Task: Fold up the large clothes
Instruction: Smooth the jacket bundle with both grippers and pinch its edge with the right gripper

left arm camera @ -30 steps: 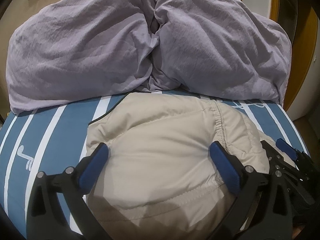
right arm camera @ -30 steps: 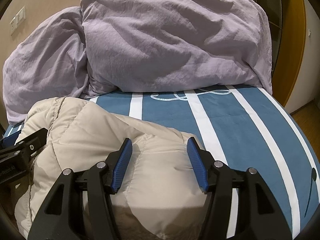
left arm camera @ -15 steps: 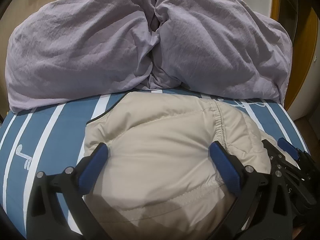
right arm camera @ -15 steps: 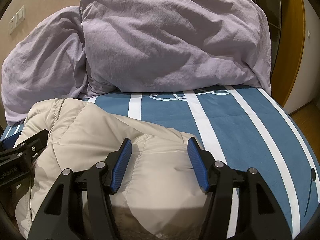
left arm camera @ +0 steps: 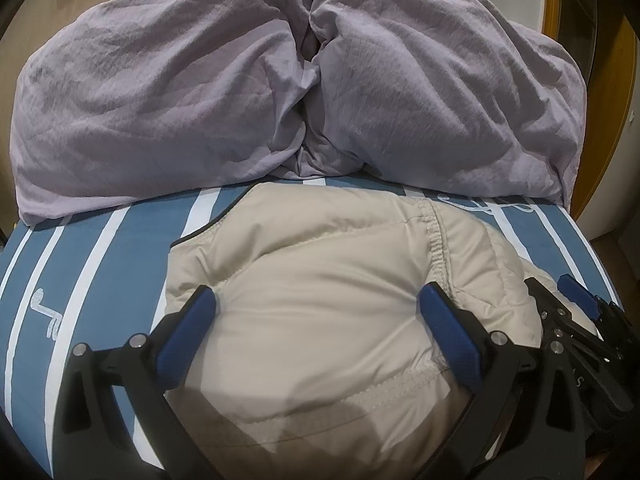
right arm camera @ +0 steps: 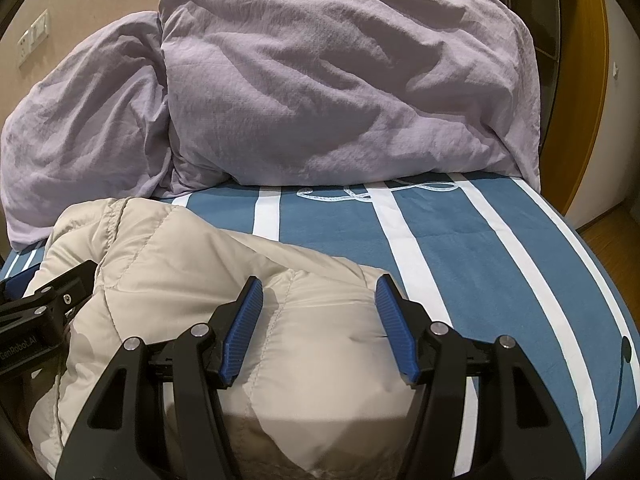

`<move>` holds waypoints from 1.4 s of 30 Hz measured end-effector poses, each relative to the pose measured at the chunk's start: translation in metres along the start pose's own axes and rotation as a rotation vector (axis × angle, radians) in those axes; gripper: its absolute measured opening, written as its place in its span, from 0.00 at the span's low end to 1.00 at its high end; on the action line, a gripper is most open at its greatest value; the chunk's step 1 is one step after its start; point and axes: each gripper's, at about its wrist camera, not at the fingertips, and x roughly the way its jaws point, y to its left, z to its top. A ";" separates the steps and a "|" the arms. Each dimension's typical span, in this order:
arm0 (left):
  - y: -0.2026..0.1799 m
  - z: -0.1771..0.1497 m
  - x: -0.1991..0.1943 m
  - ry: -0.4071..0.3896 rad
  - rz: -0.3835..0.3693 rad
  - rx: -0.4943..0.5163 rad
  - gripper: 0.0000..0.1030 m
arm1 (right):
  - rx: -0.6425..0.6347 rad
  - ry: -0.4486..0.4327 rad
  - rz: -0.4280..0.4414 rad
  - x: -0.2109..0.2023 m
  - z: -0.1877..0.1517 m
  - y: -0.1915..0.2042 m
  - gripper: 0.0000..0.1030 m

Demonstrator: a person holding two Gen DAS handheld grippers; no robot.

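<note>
A beige puffy jacket [left arm camera: 320, 280] lies bunched in a folded heap on the blue striped bed; it also shows in the right wrist view [right arm camera: 192, 280]. My left gripper [left arm camera: 318, 308] is open, its blue fingers spread wide just above the jacket's middle. My right gripper [right arm camera: 318, 300] is open over the jacket's right end, holding nothing. The right gripper shows at the right edge of the left wrist view [left arm camera: 576, 320]; the left gripper shows at the left edge of the right wrist view [right arm camera: 44, 312].
The bed sheet [right arm camera: 480, 248] is blue with white stripes. A large crumpled lilac duvet [left arm camera: 280, 80] is piled along the far side, also in the right wrist view [right arm camera: 320, 80]. A wooden door frame [right arm camera: 580, 100] and the floor lie beyond the right bed edge.
Both grippers have drifted slightly back and down over the jacket. The jacket has not visibly moved and both grippers stay open.
</note>
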 end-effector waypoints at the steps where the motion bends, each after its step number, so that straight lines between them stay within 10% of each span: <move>1: 0.000 0.000 0.000 0.000 0.000 0.000 0.98 | 0.000 0.001 -0.003 0.001 0.000 0.000 0.60; 42: -0.011 -0.064 -0.093 0.029 -0.063 0.025 0.98 | 0.081 0.153 0.171 -0.071 -0.065 -0.033 0.65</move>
